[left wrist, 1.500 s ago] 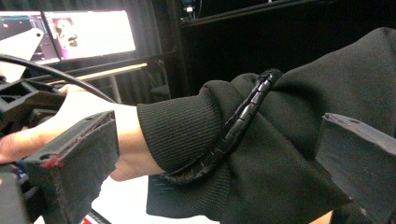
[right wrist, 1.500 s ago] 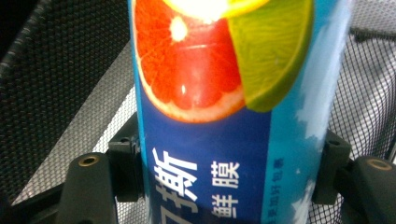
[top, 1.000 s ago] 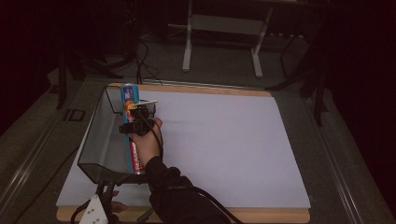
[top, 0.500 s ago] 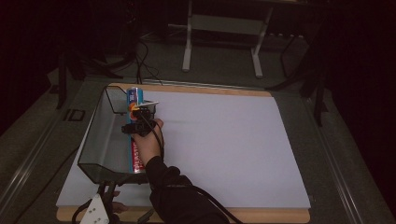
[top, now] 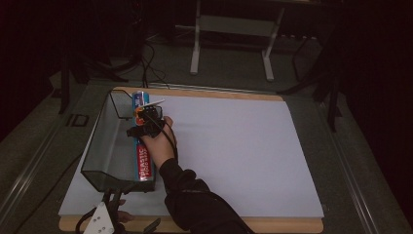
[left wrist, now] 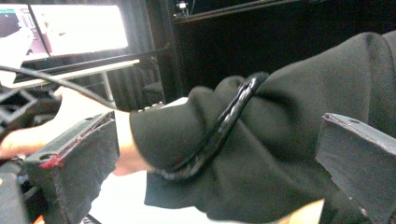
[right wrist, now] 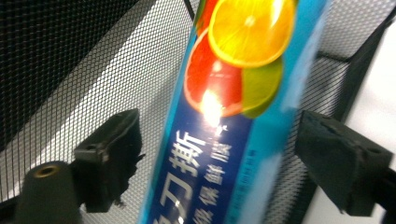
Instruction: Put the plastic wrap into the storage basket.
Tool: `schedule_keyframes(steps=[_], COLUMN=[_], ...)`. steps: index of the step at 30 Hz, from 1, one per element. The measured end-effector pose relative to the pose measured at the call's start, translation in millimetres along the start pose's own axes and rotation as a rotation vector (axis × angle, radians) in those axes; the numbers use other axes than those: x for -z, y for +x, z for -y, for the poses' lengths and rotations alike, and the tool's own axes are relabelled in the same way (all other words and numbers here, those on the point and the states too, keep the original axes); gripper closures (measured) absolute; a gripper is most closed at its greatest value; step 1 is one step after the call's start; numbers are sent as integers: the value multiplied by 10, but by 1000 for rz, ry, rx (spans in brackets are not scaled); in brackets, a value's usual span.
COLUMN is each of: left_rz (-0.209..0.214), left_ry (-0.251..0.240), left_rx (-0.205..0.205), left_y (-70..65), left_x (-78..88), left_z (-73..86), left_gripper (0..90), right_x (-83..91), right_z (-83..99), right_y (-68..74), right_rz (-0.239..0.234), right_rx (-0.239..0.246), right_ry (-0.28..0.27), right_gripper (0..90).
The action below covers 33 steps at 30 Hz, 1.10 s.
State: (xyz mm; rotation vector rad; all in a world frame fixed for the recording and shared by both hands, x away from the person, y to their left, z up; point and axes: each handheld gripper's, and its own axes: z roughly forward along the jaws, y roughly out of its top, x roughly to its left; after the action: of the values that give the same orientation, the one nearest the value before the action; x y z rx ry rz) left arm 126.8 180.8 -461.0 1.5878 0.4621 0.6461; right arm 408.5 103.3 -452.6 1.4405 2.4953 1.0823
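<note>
My right tongs (top: 144, 113) just let go of the wrap box (top: 142, 161).
Their own view shows jaws (right wrist: 210, 163) spread clear of it inside the mesh basket (top: 104, 141); left tongs (left wrist: 210, 177) gape empty.

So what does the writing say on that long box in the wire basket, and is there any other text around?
"PLASTIC": white letters on the red end of the box lying in the mesh basket, in the high view; the smaller line beside it is too blurred to read.
"刀撕" and "保鲜膜": white Chinese characters on the box's blue face, right gripper view; the characters at the cut-off bottom edge can't be read.
The bright screen behind shows nothing readable.
</note>
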Motion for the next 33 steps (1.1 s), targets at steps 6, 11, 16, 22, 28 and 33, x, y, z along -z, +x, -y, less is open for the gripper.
schedule_keyframes(steps=[6,11,16,22,28,33], left_rz=[6,9,9,10,13,12], left_ry=[3,9,14,18,23,27], left_rx=[4,4,0,0,-2,-4], left_y=[-2,-12,-21,-20,-28,-30], left_x=[-10,-22,-34,-41,-53,-58], left_z=[1,5,6,10,12,15], left_gripper=[6,6,6,6,6,6], right_x=[275,464,642,821,949,1060], right_z=[8,65,126,249,394,519], right_y=[-119,-201,-297,-437,-586,-667], right_rz=[-61,-61,-63,-52,-63,-54], right_rx=[120,156,169,191,208,242], right_ry=[-47,-59,-87,-109,-125,-141], right_gripper=[130,125,126,126,128,128])
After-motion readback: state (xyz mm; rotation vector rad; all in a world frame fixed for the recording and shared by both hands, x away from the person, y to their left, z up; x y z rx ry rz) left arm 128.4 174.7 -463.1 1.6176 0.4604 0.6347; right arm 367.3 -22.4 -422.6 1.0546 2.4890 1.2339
